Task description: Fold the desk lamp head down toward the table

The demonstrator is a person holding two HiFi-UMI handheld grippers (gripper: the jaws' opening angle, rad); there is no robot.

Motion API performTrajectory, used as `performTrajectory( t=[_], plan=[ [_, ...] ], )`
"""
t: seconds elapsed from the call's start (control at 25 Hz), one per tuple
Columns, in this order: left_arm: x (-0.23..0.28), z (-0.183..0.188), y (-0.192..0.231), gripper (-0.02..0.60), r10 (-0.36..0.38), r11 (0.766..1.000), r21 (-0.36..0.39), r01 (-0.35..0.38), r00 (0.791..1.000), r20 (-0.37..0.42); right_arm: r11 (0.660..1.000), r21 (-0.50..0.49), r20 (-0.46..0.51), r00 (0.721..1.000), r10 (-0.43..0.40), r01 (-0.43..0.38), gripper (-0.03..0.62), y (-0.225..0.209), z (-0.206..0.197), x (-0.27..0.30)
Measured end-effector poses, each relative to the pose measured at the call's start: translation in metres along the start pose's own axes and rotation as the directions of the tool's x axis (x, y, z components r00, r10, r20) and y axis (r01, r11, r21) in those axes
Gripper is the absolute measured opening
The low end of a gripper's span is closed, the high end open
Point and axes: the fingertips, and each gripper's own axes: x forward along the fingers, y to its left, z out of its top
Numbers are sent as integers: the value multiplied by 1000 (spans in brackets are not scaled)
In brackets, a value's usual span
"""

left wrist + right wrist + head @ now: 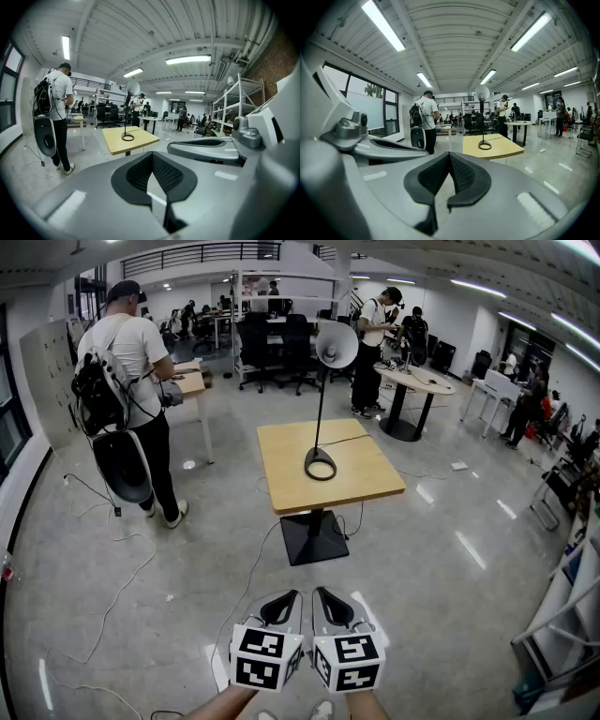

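Note:
A desk lamp stands upright on a square wooden table (366, 486), its white head (336, 343) high on a thin black stem above a ring base (320, 464). Both grippers hang side by side far short of the table, over the floor. My left gripper (286, 604) and right gripper (330, 604) are shut and hold nothing. In the left gripper view the shut left gripper (152, 153) points at the lamp base (127, 137), with the lamp head (133, 87) above it. The right gripper (449, 153) likewise faces the lamp head (482, 92) and base (484, 146).
A person with a backpack (131, 381) stands left of the table beside a small desk. The table rests on a black foot (314, 535), with cables trailing over the floor (112, 596). People stand at a round table (417, 382) behind. Shelving (567, 615) lines the right.

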Motion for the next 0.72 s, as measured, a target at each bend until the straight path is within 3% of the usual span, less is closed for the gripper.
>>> performTrajectory(
  t=[0.72],
  plan=[
    [7, -8, -7, 18, -44, 999, -17, 44, 999, 6, 999, 3, -23, 999, -33, 33, 5, -5, -12, -6]
  ],
)
